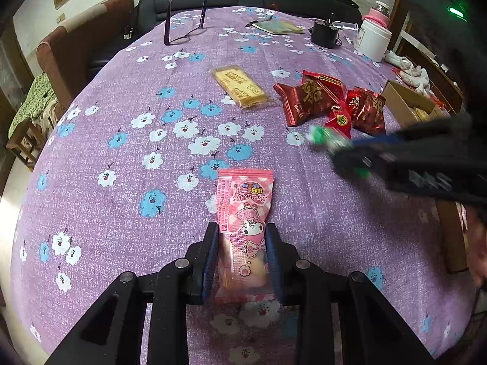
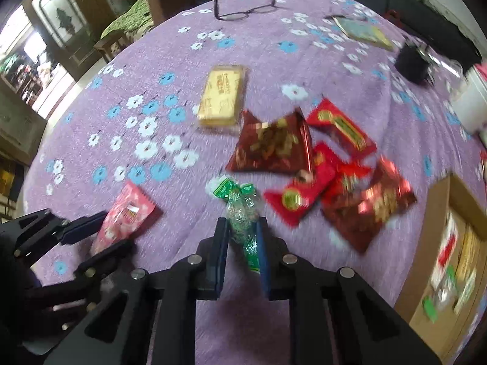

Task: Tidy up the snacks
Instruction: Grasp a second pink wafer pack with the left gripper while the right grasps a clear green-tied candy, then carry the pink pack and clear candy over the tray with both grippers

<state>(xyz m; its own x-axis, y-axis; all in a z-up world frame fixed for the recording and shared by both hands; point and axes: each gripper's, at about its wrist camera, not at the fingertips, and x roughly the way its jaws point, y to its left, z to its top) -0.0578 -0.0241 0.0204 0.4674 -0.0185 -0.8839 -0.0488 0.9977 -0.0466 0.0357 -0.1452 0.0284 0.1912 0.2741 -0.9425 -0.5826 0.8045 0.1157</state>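
Note:
My left gripper (image 1: pixel 242 231) is shut on a pink cartoon-print snack packet (image 1: pixel 246 194), gripped across its lower half just above the purple flowered tablecloth (image 1: pixel 121 158). The right wrist view shows this packet (image 2: pixel 127 213) at lower left, between the left gripper's fingers (image 2: pixel 85 225). My right gripper (image 2: pixel 242 225) is shut on a small green wrapped snack (image 2: pixel 240 200); it enters the left wrist view from the right (image 1: pixel 350 152). Several red packets (image 2: pixel 274 146) lie in a pile beyond it. A yellow packet (image 2: pixel 220 95) lies further back.
An open cardboard box (image 2: pixel 432 228) with snacks inside stands at the table's right edge. At the far side are spectacles (image 1: pixel 185 35), a notebook (image 1: pixel 280 27), a black cup (image 1: pixel 324 35) and a white jar (image 1: pixel 374 39). Chairs stand beyond the left edge.

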